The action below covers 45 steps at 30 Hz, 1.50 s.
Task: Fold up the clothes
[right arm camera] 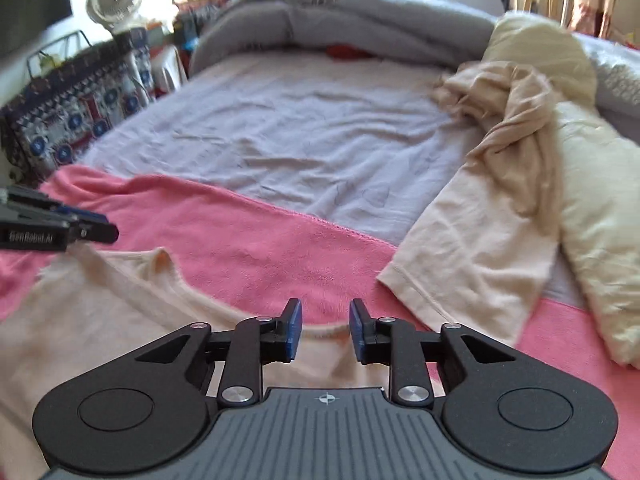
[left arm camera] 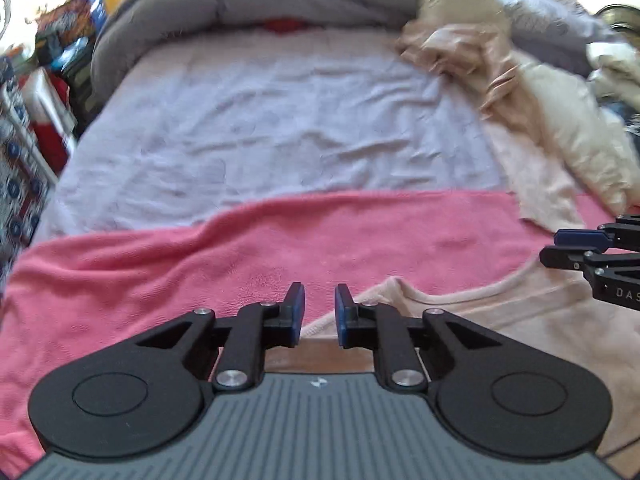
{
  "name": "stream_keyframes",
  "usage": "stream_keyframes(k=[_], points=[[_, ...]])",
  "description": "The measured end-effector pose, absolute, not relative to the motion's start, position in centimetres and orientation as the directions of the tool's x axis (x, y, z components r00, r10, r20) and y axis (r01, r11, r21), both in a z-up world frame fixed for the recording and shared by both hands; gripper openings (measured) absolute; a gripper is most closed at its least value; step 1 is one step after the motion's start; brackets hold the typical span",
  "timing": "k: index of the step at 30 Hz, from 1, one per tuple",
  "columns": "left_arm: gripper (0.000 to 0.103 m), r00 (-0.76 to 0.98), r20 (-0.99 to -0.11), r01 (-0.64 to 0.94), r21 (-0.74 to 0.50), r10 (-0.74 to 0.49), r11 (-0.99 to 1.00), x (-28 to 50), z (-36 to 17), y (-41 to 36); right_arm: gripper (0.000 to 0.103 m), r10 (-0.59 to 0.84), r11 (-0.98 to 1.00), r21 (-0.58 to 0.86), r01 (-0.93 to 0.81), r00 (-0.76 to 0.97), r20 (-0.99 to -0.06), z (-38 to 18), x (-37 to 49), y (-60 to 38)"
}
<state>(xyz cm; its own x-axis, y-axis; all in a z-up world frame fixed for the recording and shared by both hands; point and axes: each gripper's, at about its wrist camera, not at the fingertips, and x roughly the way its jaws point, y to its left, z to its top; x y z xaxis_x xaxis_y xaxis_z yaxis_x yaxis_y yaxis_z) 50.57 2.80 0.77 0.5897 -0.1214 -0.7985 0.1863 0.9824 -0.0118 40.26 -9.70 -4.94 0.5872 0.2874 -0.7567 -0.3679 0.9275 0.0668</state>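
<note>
"GenRobot.AI" is read on the left hand-held gripper (right arm camera: 96, 226), "DAS" on the right hand-held gripper (left arm camera: 560, 246). Both are held level with narrow empty gaps above the peach shirt (right arm camera: 100, 304), which is spread on the pink blanket (right arm camera: 248, 248) covering the bed (right arm camera: 280, 132).

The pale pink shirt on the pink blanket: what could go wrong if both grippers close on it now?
1. The left gripper sits at the edge of the pale pink shirt, so it may pinch the pink blanket too.
2. The right gripper is open over the neckline and may catch only one layer.
3. The beige garment lies close and could be dragged.
</note>
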Motion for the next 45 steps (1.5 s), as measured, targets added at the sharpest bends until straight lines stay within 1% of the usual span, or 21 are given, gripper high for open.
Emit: stream_keyframes(k=[2,3,4,6,9,11,13,14,18,19,23,26,29,31,34,38,41,42,43,44,45], points=[[0.025,0.595,-0.788,0.280,0.017,-0.159,0.960,48.3,1.6,1.8,0.034,0.316,0.913,0.081,-0.400,0.566,-0.761,-4.4,37.8,-10.2],[0.029,0.582,-0.790,0.329,0.016,-0.190,0.944,47.0,1.7,1.3,0.036,0.328,0.905,0.090,-0.416,0.546,-0.771,-4.4,36.5,-10.2],[0.039,0.565,-0.795,0.380,0.010,-0.223,0.925,45.8,1.7,0.7,0.037,0.340,0.897,0.100,-0.431,0.526,-0.780,-4.4,35.2,-10.3],[0.044,0.516,-0.820,0.469,0.028,-0.248,0.883,43.5,0.9,-0.3,0.038,0.334,0.881,0.091,-0.465,0.475,-0.814,-5.2,32.9,-10.3],[0.046,0.470,-0.869,0.538,0.144,-0.154,0.831,40.5,-1.4,-0.5,0.040,0.268,0.861,0.011,-0.509,0.434,-0.860,-6.3,29.6,-11.4],[0.048,0.485,-0.864,0.550,0.182,-0.134,0.815,39.4,-1.8,1.2,0.041,0.247,0.843,-0.032,-0.537,0.439,-0.864,-6.6,27.9,-13.0],[0.057,0.501,-0.860,0.547,0.222,-0.103,0.807,38.9,-1.5,2.9,0.042,0.193,0.830,-0.088,-0.551,0.431,-0.881,-6.5,26.7,-14.5],[0.058,0.512,-0.857,0.537,0.260,-0.065,0.803,38.8,-1.2,3.4,0.042,0.161,0.825,-0.117,-0.553,0.429,-0.889,-6.4,26.3,-15.0],[0.057,0.556,-0.831,0.511,0.372,0.032,0.775,38.0,1.1,4.6,0.044,0.054,0.763,-0.254,-0.595,0.450,-0.892,-5.2,24.2,-15.7],[0.054,0.571,-0.821,0.534,0.390,0.020,0.751,37.4,1.8,4.2,0.044,0.060,0.718,-0.290,-0.632,0.472,-0.879,-4.8,23.3,-15.3],[0.055,0.580,-0.803,0.696,0.402,-0.136,0.596,34.0,4.0,1.3,0.062,0.140,0.440,-0.493,-0.751,0.599,-0.788,-3.9,18.2,-12.3],[0.057,0.541,-0.810,0.810,0.431,-0.225,0.398,30.8,2.7,-2.0,0.063,0.234,0.216,-0.619,-0.755,0.655,-0.718,-5.3,14.3,-9.0],[0.057,0.537,-0.814,0.840,0.489,-0.223,0.236,28.2,-0.1,-4.7,0.063,0.311,0.050,-0.718,-0.695,0.694,-0.650,-7.9,11.1,-6.1],[0.056,0.531,-0.822,0.844,0.492,-0.205,0.213,27.5,-1.4,-6.1,0.063,0.337,-0.013,-0.763,-0.647,0.715,-0.612,-9.7,9.7,-4.5],[0.054,0.515,-0.838,0.849,0.471,-0.178,0.239,27.1,-2.6,-7.8,0.065,0.340,-0.058,-0.818,-0.572,0.759,-0.555,-12.0,8.8,-2.5],[0.054,0.562,-0.813,0.820,0.523,-0.153,0.234,26.2,-3.6,-9.2,0.065,0.324,-0.021,-0.843,-0.538,0.794,-0.514,-12.7,9.3,-1.2],[0.055,0.586,-0.799,0.803,0.547,-0.140,0.238,26.3,-4.0,-9.5,0.060,0.317,-0.001,-0.832,-0.555,0.789,-0.526,-12.9,9.8,-1.3],[0.055,0.593,-0.793,0.798,0.557,-0.138,0.228,26.2,-4.2,-9.5,0.047,0.314,0.006,-0.828,-0.560,0.788,-0.530,-13.0,10.0,-1.4],[0.055,0.601,-0.788,0.793,0.568,-0.135,0.218,26.2,-4.4,-9.6,0.039,0.312,0.013,-0.825,-0.566,0.786,-0.534,-13.1,10.2,-1.4],[0.055,0.609,-0.782,0.789,0.578,-0.134,0.208,26.2,-4.6,-9.7,0.023,0.308,0.010,-0.821,-0.571,0.783,-0.541,-13.3,10.2,-1.5],[0.055,0.615,-0.776,0.785,0.587,-0.138,0.199,26.2,-4.7,-9.8,0.015,0.309,0.013,-0.817,-0.576,0.780,-0.545,-13.5,10.3,-1.6]])
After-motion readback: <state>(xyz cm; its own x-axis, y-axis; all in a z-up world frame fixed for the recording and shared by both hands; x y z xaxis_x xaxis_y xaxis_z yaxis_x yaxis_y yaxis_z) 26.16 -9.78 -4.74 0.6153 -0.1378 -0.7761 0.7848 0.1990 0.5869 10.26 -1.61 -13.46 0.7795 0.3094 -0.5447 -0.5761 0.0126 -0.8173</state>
